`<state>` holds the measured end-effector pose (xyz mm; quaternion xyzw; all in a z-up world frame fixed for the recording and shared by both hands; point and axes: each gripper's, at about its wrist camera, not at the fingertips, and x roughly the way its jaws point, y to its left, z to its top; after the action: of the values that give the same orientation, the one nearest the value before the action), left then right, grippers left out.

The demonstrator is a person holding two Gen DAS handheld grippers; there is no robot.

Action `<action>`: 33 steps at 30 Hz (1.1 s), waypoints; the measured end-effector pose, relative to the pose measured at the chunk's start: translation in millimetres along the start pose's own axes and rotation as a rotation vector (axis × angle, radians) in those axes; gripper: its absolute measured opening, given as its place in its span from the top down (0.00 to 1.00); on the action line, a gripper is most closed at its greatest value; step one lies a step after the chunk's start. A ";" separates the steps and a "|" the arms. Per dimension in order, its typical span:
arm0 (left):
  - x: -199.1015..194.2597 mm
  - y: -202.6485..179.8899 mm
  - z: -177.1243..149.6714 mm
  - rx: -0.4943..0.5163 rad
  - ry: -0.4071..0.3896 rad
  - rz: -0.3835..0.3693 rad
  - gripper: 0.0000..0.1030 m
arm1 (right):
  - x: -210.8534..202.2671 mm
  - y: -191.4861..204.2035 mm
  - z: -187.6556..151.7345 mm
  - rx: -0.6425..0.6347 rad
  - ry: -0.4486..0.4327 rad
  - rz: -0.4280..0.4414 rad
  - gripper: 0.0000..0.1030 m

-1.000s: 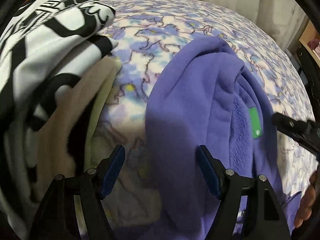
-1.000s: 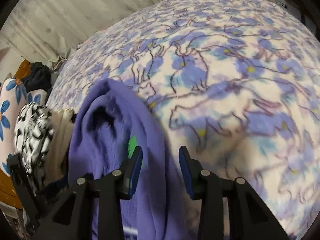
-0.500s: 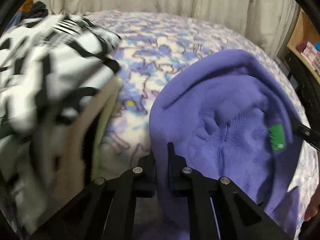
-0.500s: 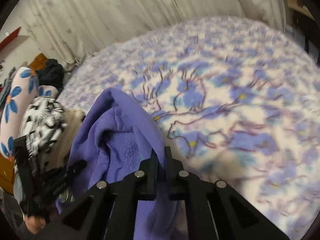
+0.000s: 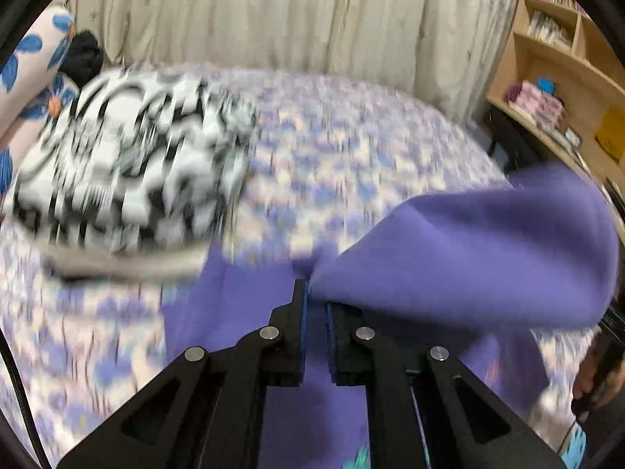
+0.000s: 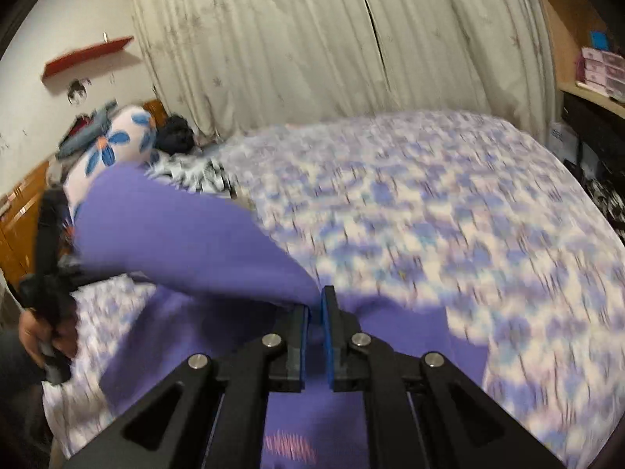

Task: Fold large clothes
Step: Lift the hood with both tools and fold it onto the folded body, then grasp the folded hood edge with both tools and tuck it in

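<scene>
A large purple fleece garment hangs stretched between both grippers above the bed. My left gripper is shut on one edge of it. My right gripper is shut on the other edge of the same garment. The cloth sags below the fingers in both views and partly rests on the floral bedspread. The left tool and the hand holding it show at the left of the right wrist view. Both views are blurred by motion.
A folded black-and-white patterned garment lies on a beige piece at the left of the bed. A flowered pillow sits by the headboard. Curtains hang behind. A wooden bookshelf stands at right.
Both grippers went from open to shut on the purple garment, then lifted it off the bed. The cameras now look higher, toward the curtains.
</scene>
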<state>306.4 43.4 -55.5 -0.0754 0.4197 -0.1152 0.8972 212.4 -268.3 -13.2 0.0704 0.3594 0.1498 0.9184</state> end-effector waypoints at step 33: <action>45.0 -0.5 -115.0 -0.242 0.150 -0.499 0.56 | 24.4 10.4 -125.9 0.454 0.139 0.281 0.52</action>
<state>245.6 26.3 -161.7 -0.2743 0.4639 -0.2867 0.7920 141.3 -247.8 -118.4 0.3132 0.4329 0.1956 0.8223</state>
